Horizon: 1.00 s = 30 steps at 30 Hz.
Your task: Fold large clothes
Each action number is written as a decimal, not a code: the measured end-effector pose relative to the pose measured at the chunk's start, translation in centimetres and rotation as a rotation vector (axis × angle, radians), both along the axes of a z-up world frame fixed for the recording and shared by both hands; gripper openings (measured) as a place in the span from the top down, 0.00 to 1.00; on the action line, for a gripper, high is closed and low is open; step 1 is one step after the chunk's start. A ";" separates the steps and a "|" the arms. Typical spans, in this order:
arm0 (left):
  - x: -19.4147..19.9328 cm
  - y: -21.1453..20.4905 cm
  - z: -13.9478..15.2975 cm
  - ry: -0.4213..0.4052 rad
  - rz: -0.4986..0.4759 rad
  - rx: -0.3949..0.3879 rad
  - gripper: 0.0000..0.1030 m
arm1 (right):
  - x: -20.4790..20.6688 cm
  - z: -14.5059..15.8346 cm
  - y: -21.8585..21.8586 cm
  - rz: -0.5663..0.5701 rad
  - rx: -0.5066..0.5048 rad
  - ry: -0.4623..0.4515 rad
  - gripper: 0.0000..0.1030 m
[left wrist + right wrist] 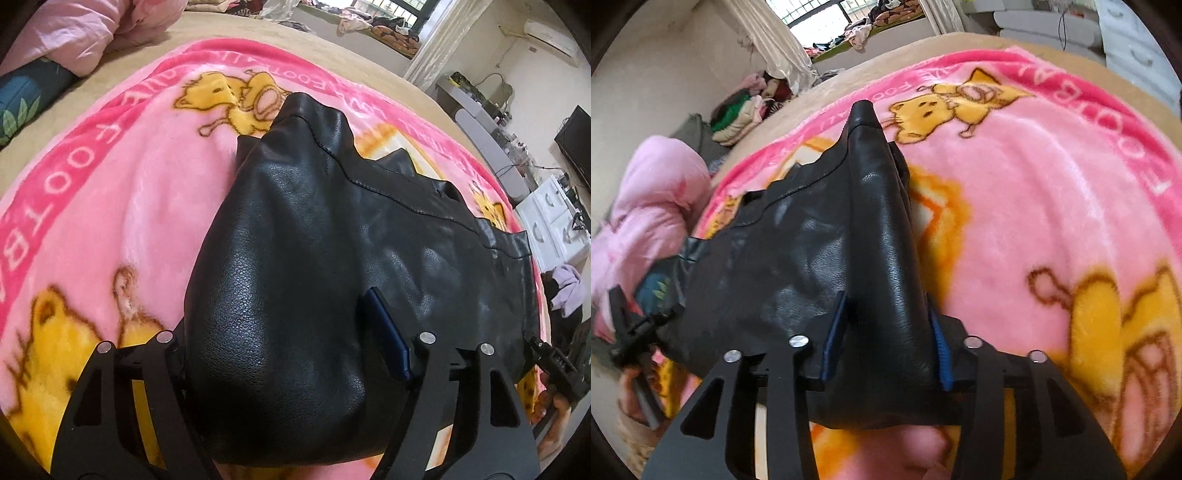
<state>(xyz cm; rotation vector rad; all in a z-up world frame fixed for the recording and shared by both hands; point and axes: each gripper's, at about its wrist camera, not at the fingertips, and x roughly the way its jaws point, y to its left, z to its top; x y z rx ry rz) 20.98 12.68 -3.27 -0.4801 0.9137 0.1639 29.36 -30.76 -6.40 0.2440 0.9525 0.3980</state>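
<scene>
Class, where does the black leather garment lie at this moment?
The black leather garment lies on the pink cartoon blanket on the bed; its near edge bunches between the left gripper and right gripper in both wrist views.

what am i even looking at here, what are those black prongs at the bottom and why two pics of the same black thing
No robot here: a person holds a two-finger gripper in each hand, with a fisheye camera on each, so each picture looks along one gripper's prongs. One shows the left gripper, the other the right gripper. A black leather garment lies on a pink cartoon blanket spread over a bed. Each gripper has a fold of the leather between its blue pads; the right one pinches a narrower ridge.
</scene>
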 end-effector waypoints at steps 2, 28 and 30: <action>-0.1 -0.1 0.2 0.000 -0.004 0.007 0.34 | -0.3 0.6 0.2 -0.015 -0.030 -0.029 0.50; -1.0 -0.7 3.5 -0.061 0.012 0.132 0.10 | -6.1 5.2 13.2 0.260 -0.060 -0.242 0.25; -0.9 -0.6 3.5 -0.060 0.014 0.138 0.09 | -6.8 4.9 14.6 0.289 -0.078 -0.244 0.29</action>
